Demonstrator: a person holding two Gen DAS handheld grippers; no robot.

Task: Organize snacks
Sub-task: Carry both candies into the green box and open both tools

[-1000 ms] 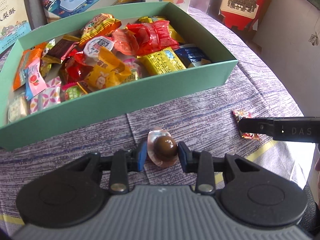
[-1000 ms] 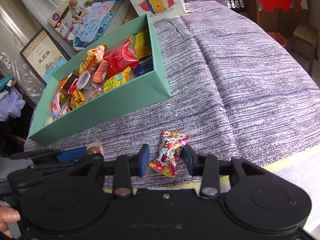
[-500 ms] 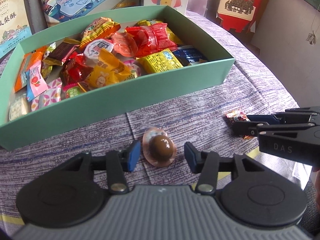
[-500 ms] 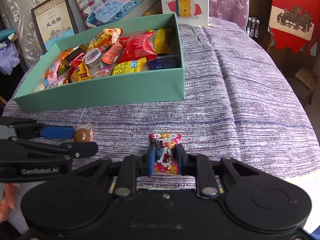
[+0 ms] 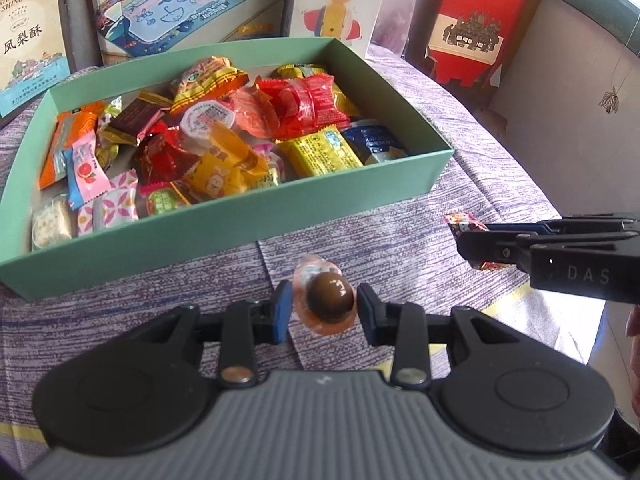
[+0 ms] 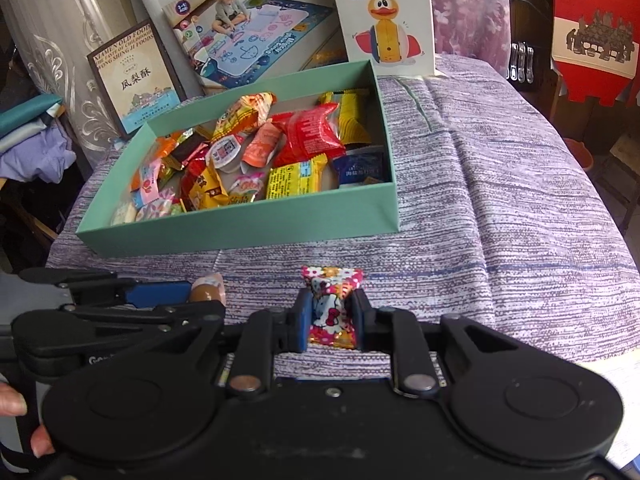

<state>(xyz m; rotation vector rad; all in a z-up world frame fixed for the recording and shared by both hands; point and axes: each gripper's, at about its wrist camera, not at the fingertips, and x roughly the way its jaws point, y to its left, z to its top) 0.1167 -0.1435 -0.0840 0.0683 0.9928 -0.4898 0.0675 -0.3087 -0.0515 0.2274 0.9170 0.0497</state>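
A green box (image 5: 248, 236) (image 6: 256, 224) full of wrapped snacks sits on the purple cloth. My left gripper (image 5: 322, 309) is shut on a brown jelly cup (image 5: 326, 300) and holds it above the cloth in front of the box. The cup also shows in the right wrist view (image 6: 206, 289). My right gripper (image 6: 330, 316) is shut on a Hello Kitty candy (image 6: 331, 305), lifted just in front of the box; the candy's end shows in the left wrist view (image 5: 464, 222).
Cardboard gift boxes stand behind the green box: a play-mat box (image 6: 256, 40), a duck toy box (image 6: 386, 20) and a pineapple cake box (image 6: 134, 80). A red paper box (image 5: 480, 16) stands at the far right. The table edge drops off on the right (image 5: 568, 216).
My left gripper closed on the jelly cup and lifted it off the cloth. My right gripper, holding the candy, rose a little and stayed shut.
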